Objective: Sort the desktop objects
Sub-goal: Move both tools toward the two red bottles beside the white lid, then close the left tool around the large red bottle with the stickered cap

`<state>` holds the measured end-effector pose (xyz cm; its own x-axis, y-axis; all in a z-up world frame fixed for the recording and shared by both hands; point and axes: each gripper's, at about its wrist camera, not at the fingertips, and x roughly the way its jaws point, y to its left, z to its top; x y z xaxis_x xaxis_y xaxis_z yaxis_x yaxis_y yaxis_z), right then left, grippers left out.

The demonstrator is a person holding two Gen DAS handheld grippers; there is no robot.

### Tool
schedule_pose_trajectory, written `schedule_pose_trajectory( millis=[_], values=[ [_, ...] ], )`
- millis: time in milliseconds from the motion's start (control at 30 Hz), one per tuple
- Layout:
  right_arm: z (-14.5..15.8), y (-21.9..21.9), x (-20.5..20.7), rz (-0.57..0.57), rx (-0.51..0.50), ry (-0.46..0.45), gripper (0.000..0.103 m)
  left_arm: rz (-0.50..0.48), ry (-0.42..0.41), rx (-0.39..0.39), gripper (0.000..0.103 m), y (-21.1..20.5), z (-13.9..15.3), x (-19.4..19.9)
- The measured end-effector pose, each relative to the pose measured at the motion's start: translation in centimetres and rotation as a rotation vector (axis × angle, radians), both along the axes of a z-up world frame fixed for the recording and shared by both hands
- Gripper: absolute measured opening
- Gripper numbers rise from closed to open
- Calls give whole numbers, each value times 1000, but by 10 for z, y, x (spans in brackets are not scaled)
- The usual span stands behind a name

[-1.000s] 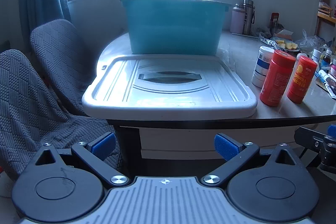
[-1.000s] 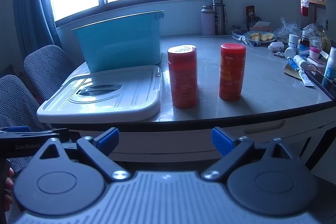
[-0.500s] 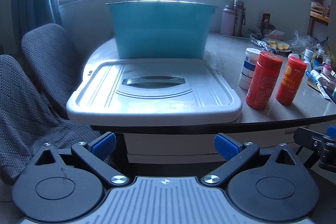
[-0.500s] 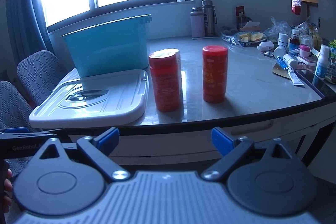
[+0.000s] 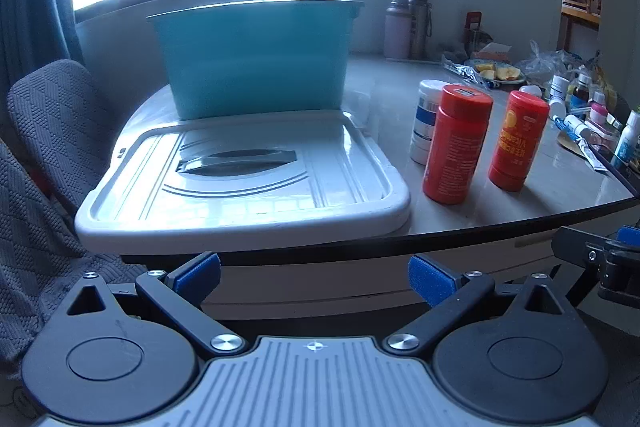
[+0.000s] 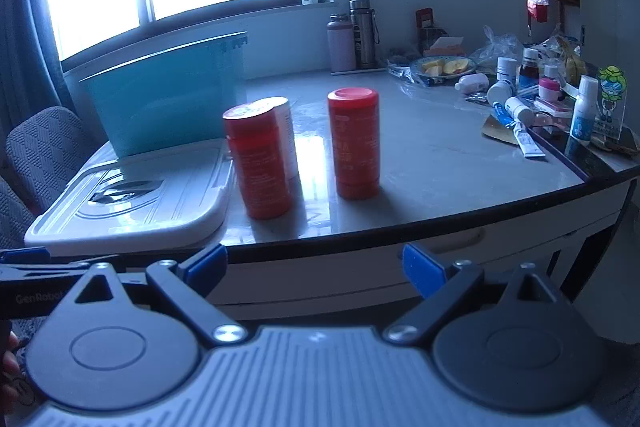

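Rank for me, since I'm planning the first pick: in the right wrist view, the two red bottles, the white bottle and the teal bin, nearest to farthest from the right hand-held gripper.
From the right hand-held gripper:
1. Left red bottle, front left.
2. Right red bottle, slightly farther, centre.
3. White bottle, tucked behind the left red one.
4. Teal bin, far left, by the window.

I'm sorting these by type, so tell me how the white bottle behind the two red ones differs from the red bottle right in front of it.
The white bottle has a white body, a white cap and blue label bands; the front red bottle is red all over with fine print. The white bottle looks shorter and stands farther from the table's edge, partly hidden behind the red one in the right wrist view. Both are upright, capped cylinders on the table.
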<state>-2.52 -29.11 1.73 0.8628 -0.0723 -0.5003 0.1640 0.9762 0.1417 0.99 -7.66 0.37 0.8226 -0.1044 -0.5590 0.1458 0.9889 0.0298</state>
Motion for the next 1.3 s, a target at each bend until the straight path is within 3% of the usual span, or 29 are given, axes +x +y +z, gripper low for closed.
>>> schedule_pose_trajectory(
  millis=[933, 1300],
  values=[
    [2, -60, 5, -89, -16, 1, 95, -159, -35, -11, 102, -83, 4, 48],
    [-1, -67, 7, -100, -16, 13, 95, -168, -26, -25, 102, -104, -3, 78]
  ],
)
